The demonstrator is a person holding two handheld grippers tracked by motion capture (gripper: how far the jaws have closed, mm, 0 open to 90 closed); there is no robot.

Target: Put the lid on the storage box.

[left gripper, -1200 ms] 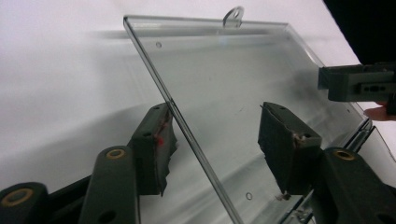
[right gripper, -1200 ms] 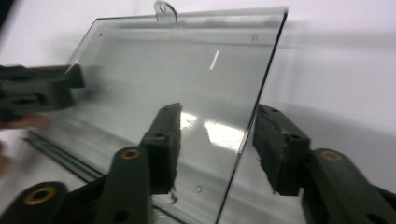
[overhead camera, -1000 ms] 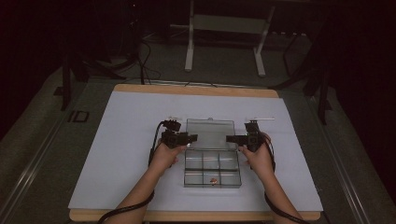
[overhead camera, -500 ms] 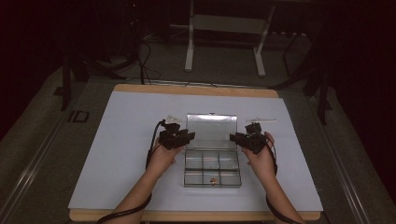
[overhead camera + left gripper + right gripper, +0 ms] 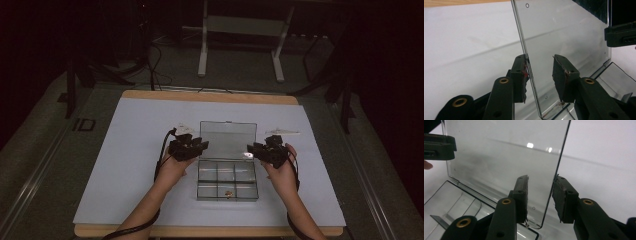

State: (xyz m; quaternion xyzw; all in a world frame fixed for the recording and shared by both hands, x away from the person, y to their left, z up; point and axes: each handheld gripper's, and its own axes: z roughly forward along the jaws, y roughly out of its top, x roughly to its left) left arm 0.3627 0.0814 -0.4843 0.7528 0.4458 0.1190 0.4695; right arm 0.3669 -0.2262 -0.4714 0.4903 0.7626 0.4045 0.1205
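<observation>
The high view is dim: only the white desk [image 5: 125, 165] catches soft light from above, while the floor and the room behind sink into near black. It is grainy and slightly soft, and shadows on the desk are faint. The two gripper views are far brighter and evenly lit. In the right gripper view two small white glints sit on the clear lid [image 5: 499, 157], with a pale streak of reflection across it. The black fingers [image 5: 520, 75] close to each lens are sharp enough; the background behind them blurs.
</observation>
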